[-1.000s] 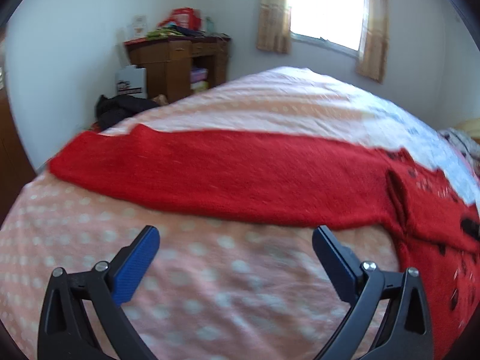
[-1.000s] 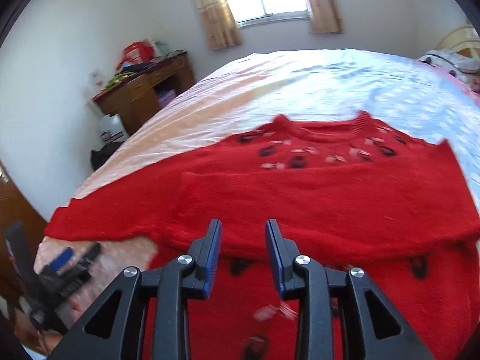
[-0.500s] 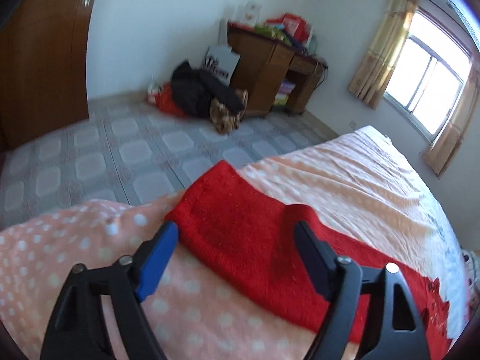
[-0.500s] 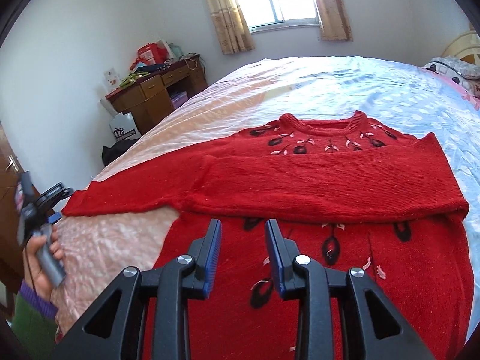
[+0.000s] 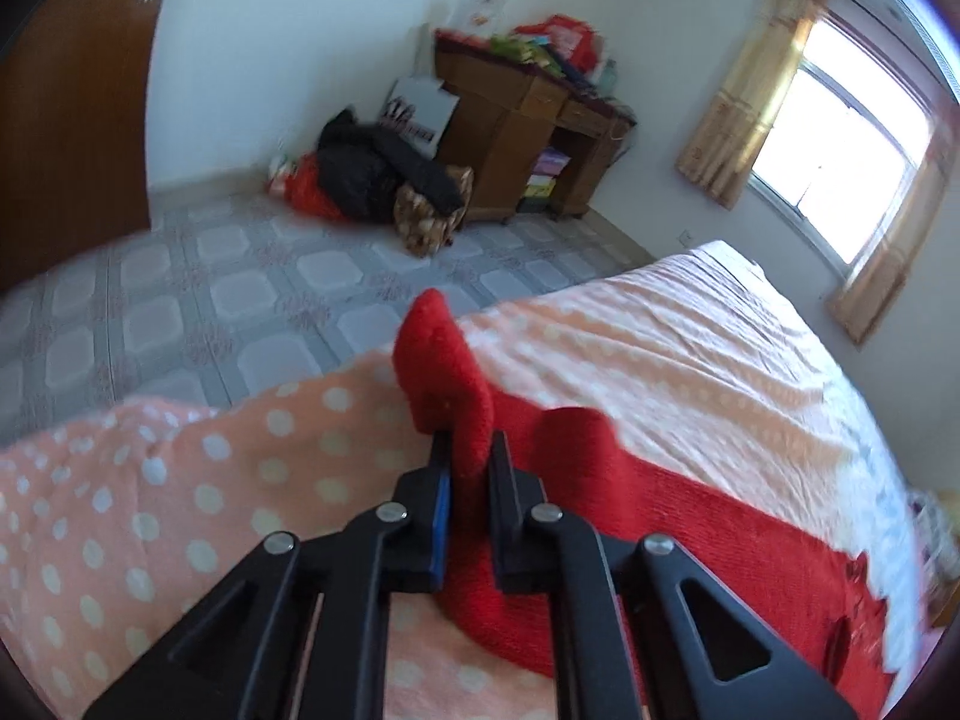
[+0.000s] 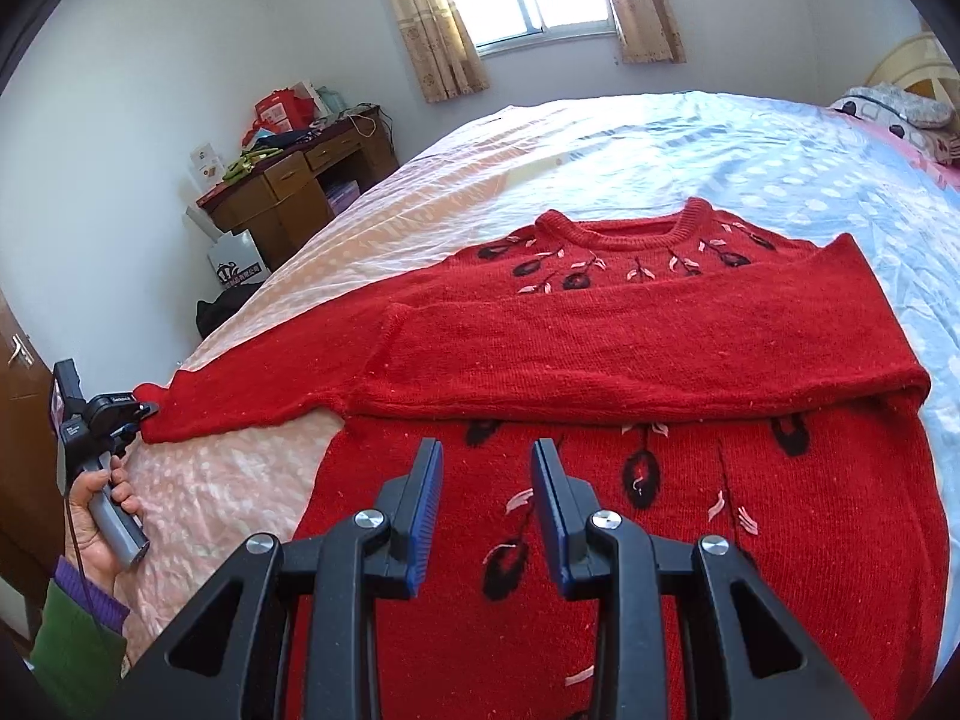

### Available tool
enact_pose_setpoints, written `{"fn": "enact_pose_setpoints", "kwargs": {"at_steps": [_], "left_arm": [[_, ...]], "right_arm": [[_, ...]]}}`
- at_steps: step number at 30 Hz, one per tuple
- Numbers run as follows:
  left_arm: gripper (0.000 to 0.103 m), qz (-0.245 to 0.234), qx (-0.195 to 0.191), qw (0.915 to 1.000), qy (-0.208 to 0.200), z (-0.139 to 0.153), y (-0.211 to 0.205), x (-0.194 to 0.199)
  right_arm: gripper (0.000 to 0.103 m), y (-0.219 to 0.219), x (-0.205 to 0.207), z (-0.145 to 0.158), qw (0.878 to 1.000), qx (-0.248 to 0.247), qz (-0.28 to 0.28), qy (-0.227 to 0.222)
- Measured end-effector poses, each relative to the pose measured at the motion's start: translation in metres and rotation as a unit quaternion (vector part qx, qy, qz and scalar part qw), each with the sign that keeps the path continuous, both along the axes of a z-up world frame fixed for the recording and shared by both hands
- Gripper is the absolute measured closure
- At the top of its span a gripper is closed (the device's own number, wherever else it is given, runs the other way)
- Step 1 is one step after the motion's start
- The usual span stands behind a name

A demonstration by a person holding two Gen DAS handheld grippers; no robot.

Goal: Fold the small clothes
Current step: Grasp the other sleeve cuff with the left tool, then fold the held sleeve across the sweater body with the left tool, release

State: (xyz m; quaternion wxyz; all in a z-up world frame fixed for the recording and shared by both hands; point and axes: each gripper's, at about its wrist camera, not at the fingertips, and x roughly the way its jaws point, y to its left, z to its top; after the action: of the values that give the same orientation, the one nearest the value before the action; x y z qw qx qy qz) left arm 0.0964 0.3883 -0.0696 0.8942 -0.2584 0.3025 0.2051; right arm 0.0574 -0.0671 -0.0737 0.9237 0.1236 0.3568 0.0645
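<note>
A red knitted sweater (image 6: 600, 510) with black and pink leaf motifs lies face up on the bed (image 6: 660, 144). One sleeve (image 6: 660, 354) is folded across its chest. The other sleeve (image 6: 252, 402) stretches out to the left bed edge. My left gripper (image 5: 468, 450) is shut on that sleeve's cuff (image 5: 441, 360), which stands up bunched between the pads. In the right wrist view the left gripper (image 6: 141, 411) sits at the cuff tip, held by a hand (image 6: 102, 498). My right gripper (image 6: 487, 456) hovers over the sweater's lower body, partly open, with nothing between its fingers.
The bedspread (image 5: 150, 510) is pink with white dots and ends at a tiled floor (image 5: 210, 288). A wooden desk (image 5: 510, 120) with clutter and a pile of dark clothes (image 5: 372, 174) stand by the wall. A wooden door (image 5: 72, 120) is at left. Pillows (image 6: 894, 102) lie at the far right.
The left gripper swung left to the sleeve's end and closed from wide open onto the cuff, bunching it up. The right gripper stays as it was over the sweater.
</note>
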Motion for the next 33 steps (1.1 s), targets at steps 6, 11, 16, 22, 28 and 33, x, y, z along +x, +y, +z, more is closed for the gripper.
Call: {"fn": "enact_pose_setpoints", "kwargs": {"at_steps": [6,11,16,22,28,33], "left_arm": [[0.093,-0.092,0.093,0.9894,-0.063,0.055,-0.091,0.000],[0.093,-0.187,0.139,0.9664,-0.108,0.089,-0.192,-0.002],[0.093,-0.280,0.137,0.9431,-0.115,0.093,-0.275,0.000],[0.093,-0.353,0.146,0.9196,-0.093,0.070,-0.358,-0.002],[0.092,-0.388,0.142,0.9098,-0.037,0.033,-0.394,0.005],[0.055,-0.391,0.118,0.9128,0.007,0.026,-0.374,-0.008]], "right_arm": [[0.072,-0.017,-0.006,0.003,1.000,0.013,-0.022,-0.005],[0.071,-0.038,-0.011,0.000,0.998,0.035,-0.045,0.002],[0.071,-0.057,-0.019,-0.002,0.997,0.039,-0.063,0.004],[0.071,-0.085,-0.028,-0.004,0.995,0.044,-0.091,0.006],[0.071,-0.107,-0.034,-0.009,0.992,0.050,-0.114,0.013],[0.055,-0.122,-0.033,-0.013,0.989,0.076,-0.122,0.028]]}}
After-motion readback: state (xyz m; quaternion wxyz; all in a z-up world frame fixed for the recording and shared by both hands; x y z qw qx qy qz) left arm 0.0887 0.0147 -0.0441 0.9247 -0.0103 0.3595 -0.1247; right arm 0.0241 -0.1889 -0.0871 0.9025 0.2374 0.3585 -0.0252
